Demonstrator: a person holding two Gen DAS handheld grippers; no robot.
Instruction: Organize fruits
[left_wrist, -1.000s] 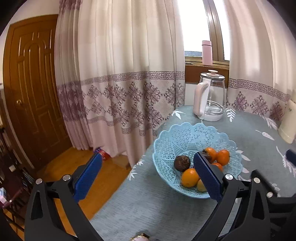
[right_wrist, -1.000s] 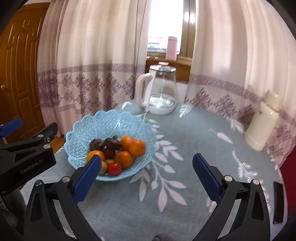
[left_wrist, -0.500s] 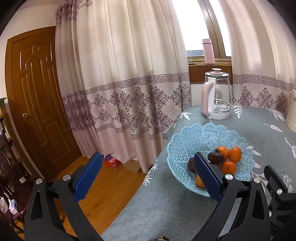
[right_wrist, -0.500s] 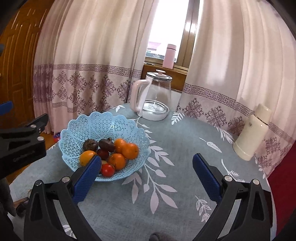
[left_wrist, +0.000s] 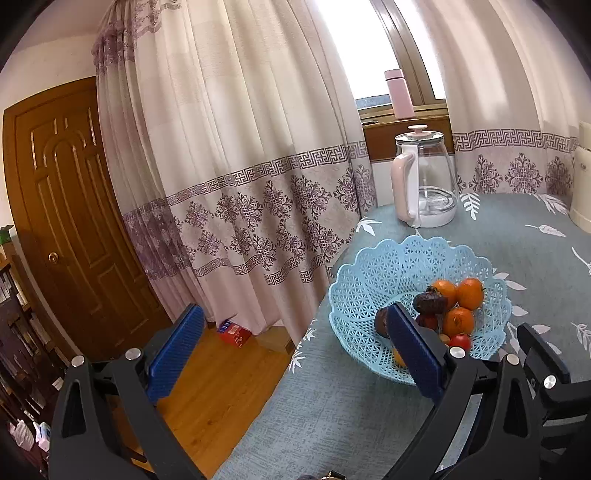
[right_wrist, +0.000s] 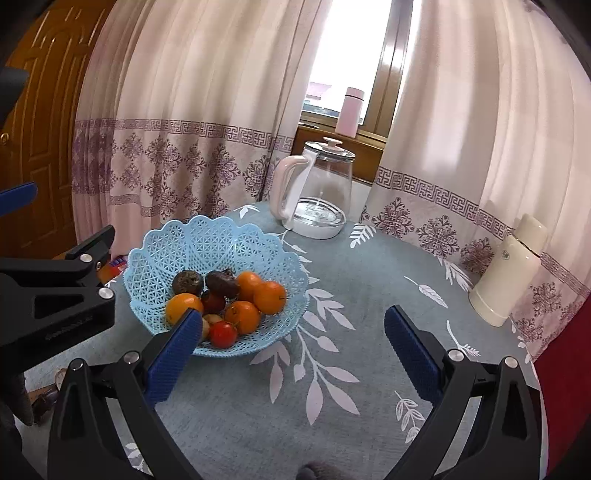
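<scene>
Both grippers have been drawn back from the basket (right_wrist: 218, 254) (fingers apart, nothing held): left gripper (left_wrist: 295, 354), right gripper (right_wrist: 295, 354). Near the table's (right_wrist: 369, 369) left edge, the basket could be knocked off.

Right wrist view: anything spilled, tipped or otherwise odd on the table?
Nothing stands out. The fruits all sit inside the light blue lattice plastic basket, and the glass kettle with pink handle and cream thermos stand upright.
</scene>
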